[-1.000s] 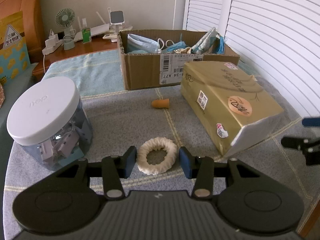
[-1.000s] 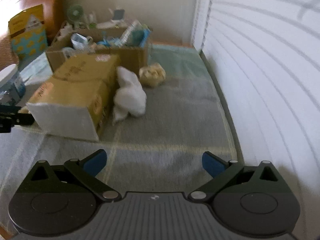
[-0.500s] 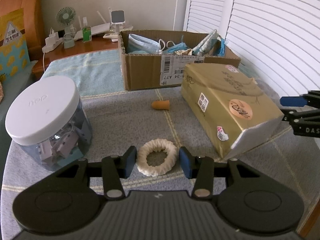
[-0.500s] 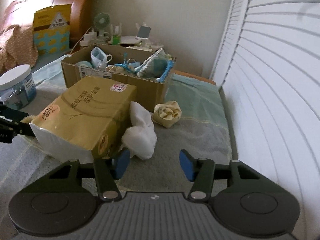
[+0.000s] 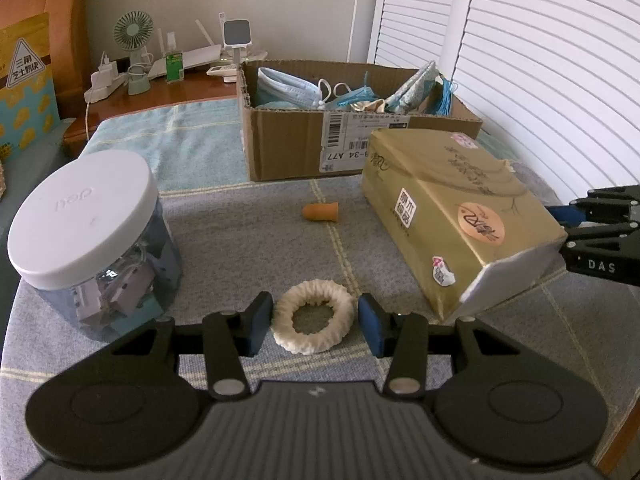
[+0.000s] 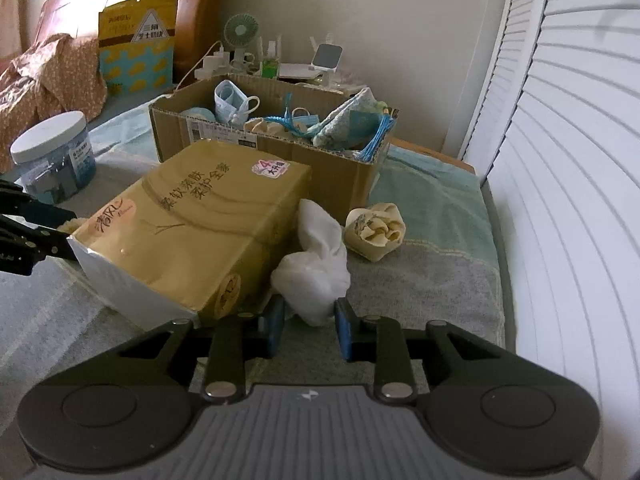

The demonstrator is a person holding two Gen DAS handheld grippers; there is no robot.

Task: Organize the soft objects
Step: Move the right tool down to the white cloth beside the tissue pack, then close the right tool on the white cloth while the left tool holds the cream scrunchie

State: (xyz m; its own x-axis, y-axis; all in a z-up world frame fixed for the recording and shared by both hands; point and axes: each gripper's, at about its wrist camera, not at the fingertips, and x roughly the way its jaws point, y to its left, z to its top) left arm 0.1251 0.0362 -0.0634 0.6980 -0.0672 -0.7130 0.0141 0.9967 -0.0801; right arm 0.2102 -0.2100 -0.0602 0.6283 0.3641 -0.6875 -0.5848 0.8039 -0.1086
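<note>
From the left wrist we see the left claw point(image 5: 315, 322) clamped on a cream scrunchie point(image 5: 314, 322) that lies on the grey-blue cloth point(image 5: 240, 216), both blue pads touching its sides. Only this view shows the small orange fingertip cover point(image 5: 321, 213) lying apart between the scrunchie and the cardboard box point(image 5: 296, 148).

From the right wrist we see what the gold tissue pack point(image 6: 200, 224) hides from the other side: a white crumpled cloth point(image 6: 316, 264) leaning against the pack, and just beside it a rolled cream cloth point(image 6: 374, 232) near the box corner. The right claw point(image 6: 309, 326) has just been closing, and its pads now sit against the lower end of the white cloth, which is between them.

The box holds face masks and blue-green fabric pieces. Its label reads "A77" upside down. The white jar lid point(image 5: 82, 216) is embossed "deli", also upside down. The right claw, seen from the left wrist, carries "DAS". The pack and a yellow bag point(image 6: 138, 40) bear Chinese print.
</note>
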